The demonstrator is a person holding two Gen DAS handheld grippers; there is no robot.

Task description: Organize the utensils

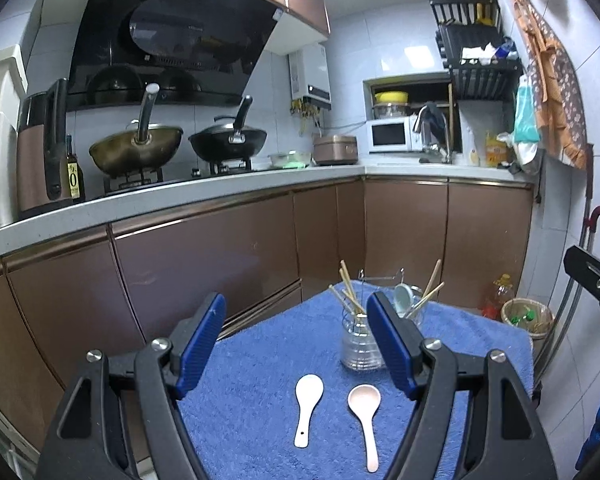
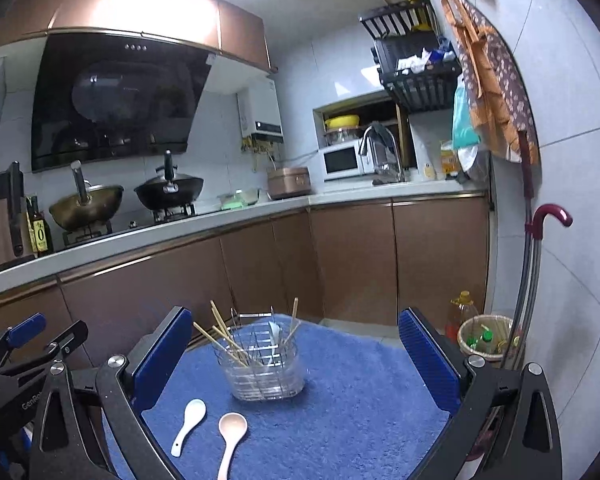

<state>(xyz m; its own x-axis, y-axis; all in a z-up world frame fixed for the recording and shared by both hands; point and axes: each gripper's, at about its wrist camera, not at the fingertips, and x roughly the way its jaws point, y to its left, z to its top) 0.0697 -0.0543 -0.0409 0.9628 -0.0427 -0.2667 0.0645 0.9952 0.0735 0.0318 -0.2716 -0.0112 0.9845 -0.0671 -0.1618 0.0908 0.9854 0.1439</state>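
Left wrist view: the left gripper (image 1: pixel 296 320) is hovering above the blue towel (image 1: pixel 260 360) with its blue-padded jaws spread wide, nothing between them. Two spoons are lying bowl-up on the towel, side by side and not touching: a white spoon (image 1: pixel 307 406) to the left, a pink spoon (image 1: pixel 366 414) to the right. Beyond them a clear utensil holder (image 1: pixel 358 346) is standing upright, with wooden chopsticks (image 1: pixel 348 294) leaning out of it.

Right wrist view: the right gripper (image 2: pixel 296 354) is also hanging over the towel (image 2: pixel 360 400), jaws wide apart and empty. The holder (image 2: pixel 266 372) is sitting between its fingers farther back, chopsticks (image 2: pixel 224 334) fanning out to the left. White spoon (image 2: pixel 190 424) and pink spoon (image 2: pixel 230 438) are resting in front of the holder, near the towel's front edge. The left gripper (image 2: pixel 28 336) is showing at the left margin.
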